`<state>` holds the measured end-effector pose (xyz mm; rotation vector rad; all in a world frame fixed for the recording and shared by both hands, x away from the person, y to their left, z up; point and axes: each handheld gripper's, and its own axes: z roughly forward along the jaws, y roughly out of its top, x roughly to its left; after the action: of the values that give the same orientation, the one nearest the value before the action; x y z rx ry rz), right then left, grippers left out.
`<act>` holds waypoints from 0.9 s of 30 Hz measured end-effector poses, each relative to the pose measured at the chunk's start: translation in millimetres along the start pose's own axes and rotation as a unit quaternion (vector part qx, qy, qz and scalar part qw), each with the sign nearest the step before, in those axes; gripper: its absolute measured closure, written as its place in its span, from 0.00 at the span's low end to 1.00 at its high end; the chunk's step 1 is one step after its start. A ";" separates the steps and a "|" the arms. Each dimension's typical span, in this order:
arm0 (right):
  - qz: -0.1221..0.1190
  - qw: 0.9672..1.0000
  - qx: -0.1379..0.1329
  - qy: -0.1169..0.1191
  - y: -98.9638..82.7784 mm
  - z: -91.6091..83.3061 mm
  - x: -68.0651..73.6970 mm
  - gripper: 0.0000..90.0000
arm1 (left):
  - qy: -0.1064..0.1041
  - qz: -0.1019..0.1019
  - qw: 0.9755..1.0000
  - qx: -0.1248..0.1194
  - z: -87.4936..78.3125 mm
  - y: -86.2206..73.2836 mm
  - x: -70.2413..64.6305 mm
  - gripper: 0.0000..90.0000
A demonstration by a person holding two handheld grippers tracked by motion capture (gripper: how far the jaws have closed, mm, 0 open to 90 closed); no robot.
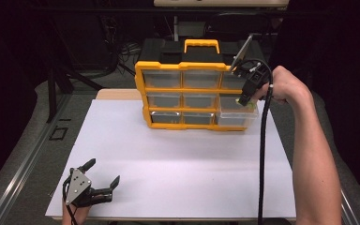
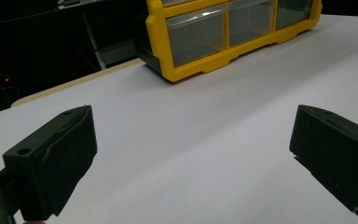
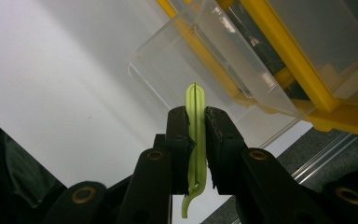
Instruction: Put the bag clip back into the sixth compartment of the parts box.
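Right tongs (image 3: 196,140) pinch the thin green clip (image 3: 195,100) mid-length; it looks light, springy, likely slippery. Left tongs (image 2: 191,154) gape, empty.

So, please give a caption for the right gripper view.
Right tool clamps thin green plastic strip above open clear drawer.

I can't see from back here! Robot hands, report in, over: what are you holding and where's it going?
Right gripper shut on thin green strip, above pulled-out clear drawer of yellow organizer. Left gripper open, holding nothing, low over white table. Nothing in the way.
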<state>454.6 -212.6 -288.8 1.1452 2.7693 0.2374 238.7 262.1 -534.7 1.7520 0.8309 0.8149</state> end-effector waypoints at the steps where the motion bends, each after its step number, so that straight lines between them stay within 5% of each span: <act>1: -0.001 1.000 0.005 -0.001 1.3 0.4 -1.2 0.89 | 0.000 0.000 1.000 0.000 0.0 0.0 0.0 0.01; 27: 0.023 0.999 0.019 -0.016 17.0 42.5 -13.7 0.89 | 0.000 0.001 1.000 -0.001 -0.1 0.0 0.3 0.01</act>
<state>483.7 -206.4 -326.2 1.2130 2.7325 0.1706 238.7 262.4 -534.6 1.7509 0.8293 0.8169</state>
